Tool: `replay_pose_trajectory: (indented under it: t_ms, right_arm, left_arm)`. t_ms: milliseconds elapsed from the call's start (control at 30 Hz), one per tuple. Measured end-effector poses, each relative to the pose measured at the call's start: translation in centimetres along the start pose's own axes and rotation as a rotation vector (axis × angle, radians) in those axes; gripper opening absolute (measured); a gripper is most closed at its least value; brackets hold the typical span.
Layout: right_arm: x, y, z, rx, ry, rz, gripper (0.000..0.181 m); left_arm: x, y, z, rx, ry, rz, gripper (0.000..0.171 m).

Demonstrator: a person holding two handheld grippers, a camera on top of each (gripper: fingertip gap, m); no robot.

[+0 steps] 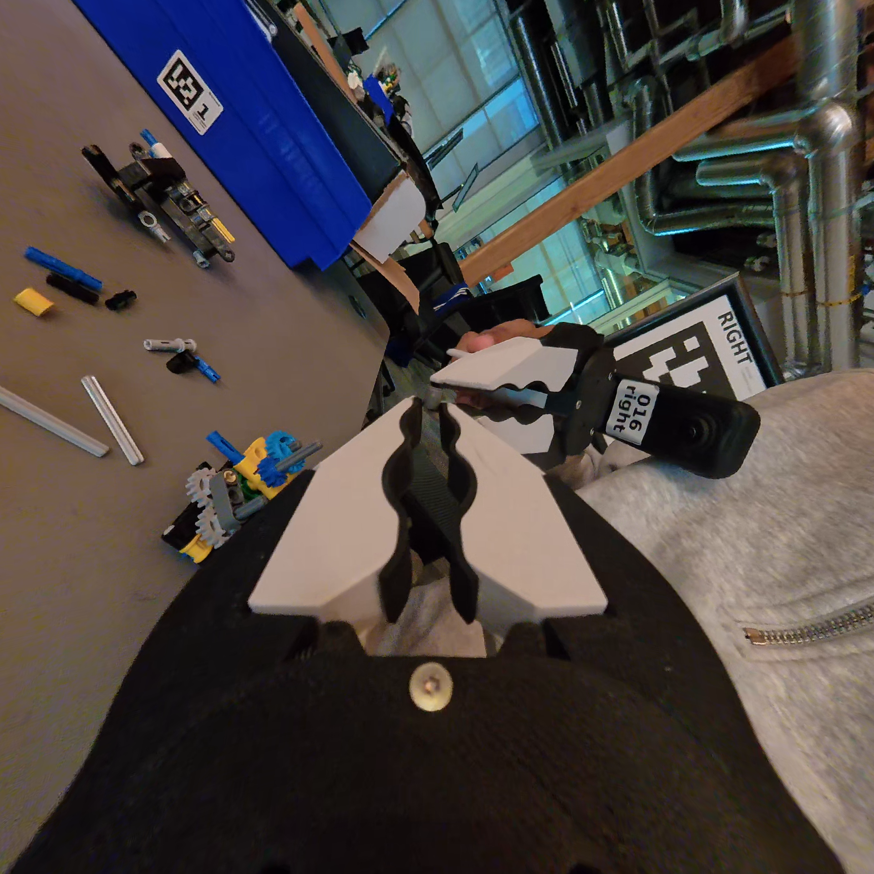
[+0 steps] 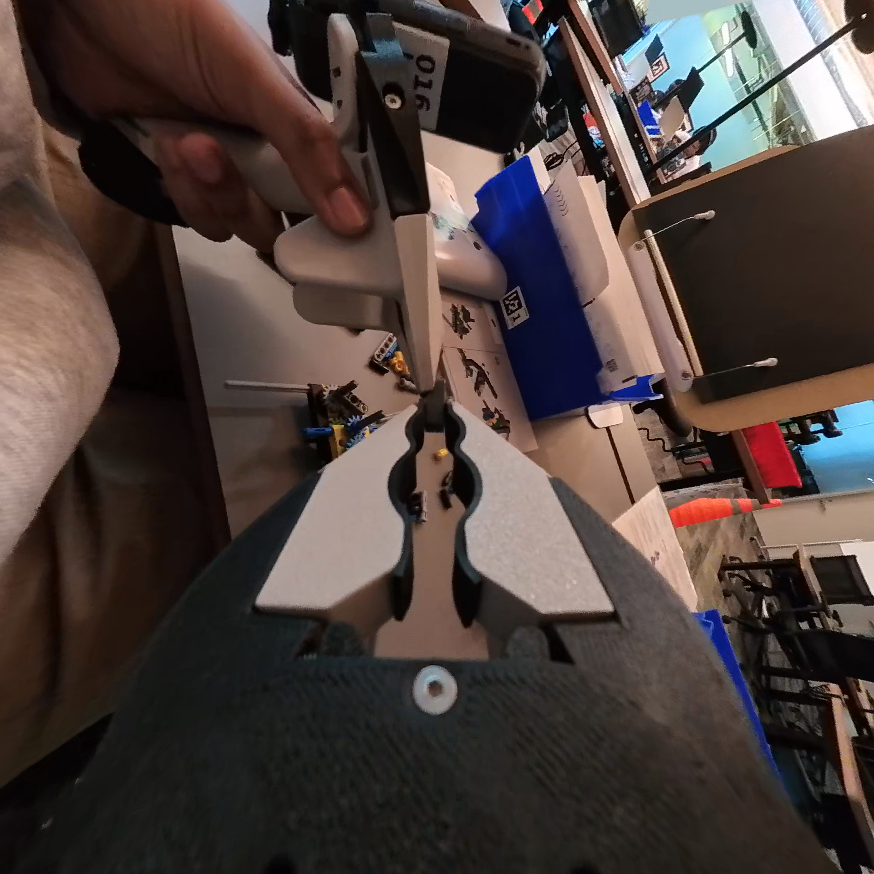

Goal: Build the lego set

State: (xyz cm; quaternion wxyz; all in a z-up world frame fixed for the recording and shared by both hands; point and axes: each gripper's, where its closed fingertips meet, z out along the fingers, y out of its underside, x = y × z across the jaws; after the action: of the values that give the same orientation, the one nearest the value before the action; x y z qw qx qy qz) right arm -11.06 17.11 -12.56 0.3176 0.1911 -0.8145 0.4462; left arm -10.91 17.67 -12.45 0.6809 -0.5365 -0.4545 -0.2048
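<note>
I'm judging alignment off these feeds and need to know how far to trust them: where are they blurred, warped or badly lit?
Left wrist view: sharp and dim; the fisheye bends the blue bin and the table edge; loose parts like the grey axle read clearly. Right wrist view: softer, with blur on the hand and foreground; bright windows wash out; the small piece at the right gripper tips is hard to resolve.

A small grey Lego pin (image 1: 432, 396) hung in mid-air off the table edge, pinched at my fingertips. Behind it, on the brown table, my half-built gear assembly (image 1: 241, 487) of yellow, grey and blue parts lay near the edge, two long grey axles (image 1: 112, 420) just beside it, and a black beam assembly (image 1: 161, 198) rested near the far side.
</note>
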Motion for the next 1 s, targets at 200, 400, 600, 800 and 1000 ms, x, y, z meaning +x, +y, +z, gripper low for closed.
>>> replay_pose_trajectory:
  t_ms: [200, 400, 600, 800, 1000]
  right_arm:
    - [-1.5, -0.5, -0.1, 0.037, -0.128, 0.071, 0.018]
    - [-2.0, -1.6, -0.1, 0.116, -0.290, 0.431, 0.037]
    - [-2.8, -0.8, 0.6, 0.076, -0.493, 0.770, 0.034]
    - [-2.3, -1.8, 0.2, 0.153, -0.578, 0.905, 0.018]
    - [-2.8, -1.4, 0.2, 0.090, -0.598, 0.817, 0.010]
  left_arm:
    - [-0.1, 0.6, -0.7, -0.021, -0.009, 0.069, 0.002]
    - [-0.1, 1.2, -1.9, -0.009, -0.002, 0.092, 0.002]
    - [0.0, 1.6, -2.3, -0.007, -0.003, 0.149, 0.002]
    - [0.2, 1.9, -2.0, -0.035, -0.026, 0.230, 0.002]
    - [0.2, 2.4, -1.8, -0.067, -0.034, 0.282, 0.000]
